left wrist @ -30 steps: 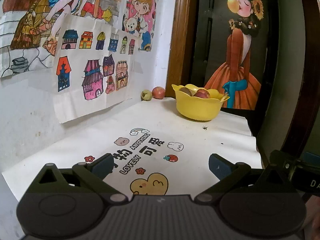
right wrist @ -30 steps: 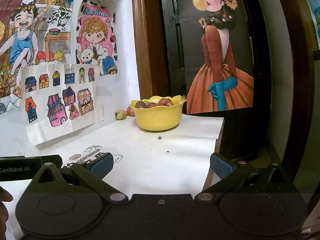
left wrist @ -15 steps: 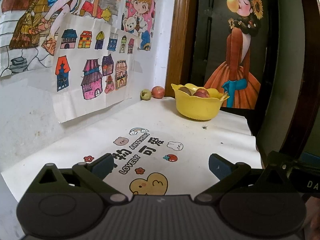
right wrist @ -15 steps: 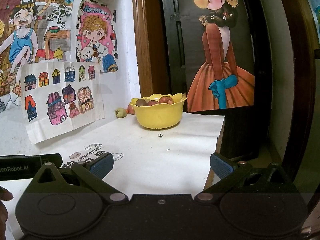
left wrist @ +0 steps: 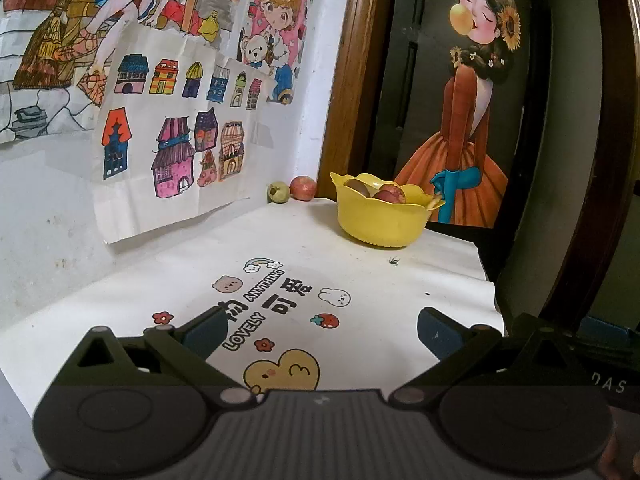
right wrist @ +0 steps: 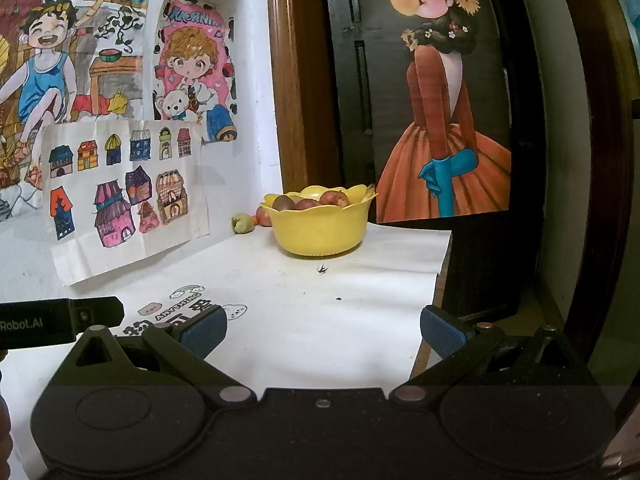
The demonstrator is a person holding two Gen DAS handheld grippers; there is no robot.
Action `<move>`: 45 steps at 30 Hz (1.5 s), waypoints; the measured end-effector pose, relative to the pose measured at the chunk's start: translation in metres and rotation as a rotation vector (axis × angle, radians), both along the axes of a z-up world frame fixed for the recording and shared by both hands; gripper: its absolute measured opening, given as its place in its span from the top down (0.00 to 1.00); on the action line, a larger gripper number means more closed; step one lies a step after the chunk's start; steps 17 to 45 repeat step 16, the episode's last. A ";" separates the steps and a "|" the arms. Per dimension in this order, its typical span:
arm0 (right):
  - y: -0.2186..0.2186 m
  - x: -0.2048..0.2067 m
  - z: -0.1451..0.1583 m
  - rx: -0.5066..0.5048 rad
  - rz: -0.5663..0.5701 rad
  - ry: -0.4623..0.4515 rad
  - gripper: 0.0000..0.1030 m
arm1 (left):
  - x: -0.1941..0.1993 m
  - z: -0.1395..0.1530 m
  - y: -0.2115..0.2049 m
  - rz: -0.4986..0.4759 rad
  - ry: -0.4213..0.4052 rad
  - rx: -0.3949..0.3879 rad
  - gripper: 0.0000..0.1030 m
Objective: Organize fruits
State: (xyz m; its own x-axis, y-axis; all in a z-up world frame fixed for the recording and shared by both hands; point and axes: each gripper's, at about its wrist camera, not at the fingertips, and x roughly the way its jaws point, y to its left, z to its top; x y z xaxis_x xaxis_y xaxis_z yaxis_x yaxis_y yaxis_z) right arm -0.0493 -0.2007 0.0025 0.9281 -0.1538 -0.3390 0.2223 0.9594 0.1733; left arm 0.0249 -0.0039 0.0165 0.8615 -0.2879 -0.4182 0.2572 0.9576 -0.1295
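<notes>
Both the left tongs (left wrist: 316, 330) and right tongs (right wrist: 323, 330) are hovering wide open and empty over the paper-covered tabletop (right wrist: 360, 304), facing the scalloped yellow plastic bowl (right wrist: 320, 228) of round fruit sitting at twelve o'clock.

Dim indoor light; sharp focus; edges fisheye-warped.

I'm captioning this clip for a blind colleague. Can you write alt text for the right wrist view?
An open right gripper hovers over a white table cover, facing a yellow bowl of fruit at the far end. A green fruit and a red one lie beside it, below children's drawings.
</notes>
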 end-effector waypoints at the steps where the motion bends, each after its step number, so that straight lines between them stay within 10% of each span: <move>1: 0.000 0.001 -0.001 0.000 0.001 0.001 0.01 | 0.000 0.000 -0.001 0.003 0.000 0.003 0.00; 45: -0.003 0.006 -0.005 0.006 0.010 0.018 0.01 | 0.004 -0.002 -0.002 0.000 0.006 0.015 0.00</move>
